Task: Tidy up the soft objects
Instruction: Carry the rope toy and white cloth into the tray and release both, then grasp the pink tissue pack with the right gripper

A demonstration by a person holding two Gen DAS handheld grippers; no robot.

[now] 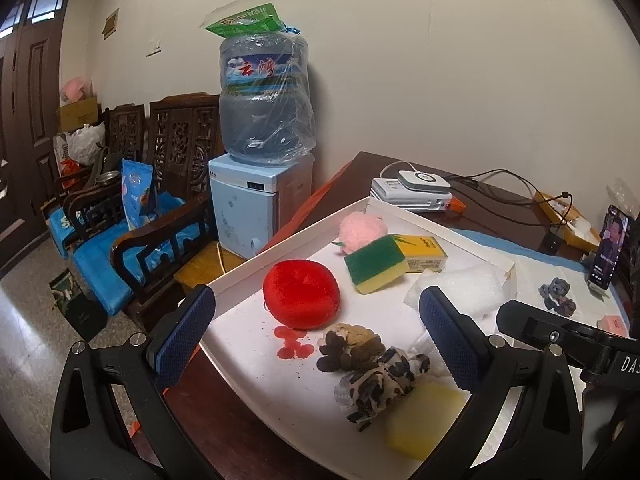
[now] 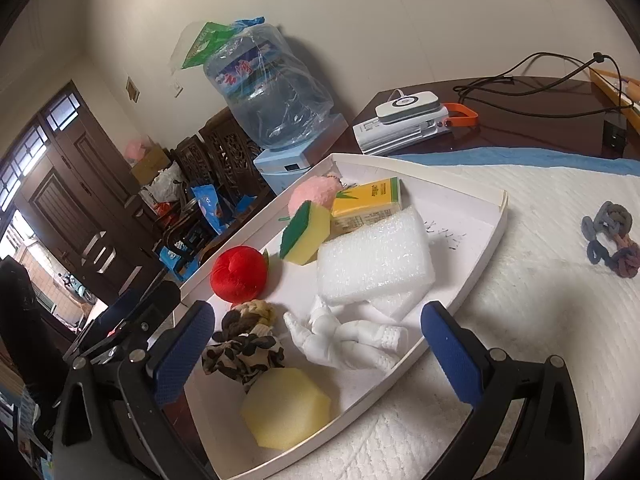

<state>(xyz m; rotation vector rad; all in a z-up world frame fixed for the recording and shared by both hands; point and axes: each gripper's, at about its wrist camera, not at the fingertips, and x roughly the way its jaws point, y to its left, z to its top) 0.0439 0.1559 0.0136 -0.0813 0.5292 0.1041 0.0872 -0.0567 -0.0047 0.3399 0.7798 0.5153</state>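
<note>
White shallow tray (image 2: 486,236) sits on quilted white mat (image 2: 532,320) over dark wooden table (image 2: 520,136). Inside tray: white foam block (image 2: 372,260), red plush ball (image 2: 239,274), green-yellow sponge (image 2: 306,236), yellow carton (image 2: 366,200), pink fluffy ball (image 2: 314,192), yellow foam piece (image 2: 286,408), white figurine (image 2: 344,338), leopard-print scrunchie (image 2: 244,352), brown braided scrunchie (image 2: 250,316). Knotted grey rope toy (image 2: 610,240) lies on mat, well apart from tray. Left gripper (image 1: 316,330) released, jaws wide, nothing between. Right gripper (image 2: 318,344) likewise spread, grasping nothing.
</note>
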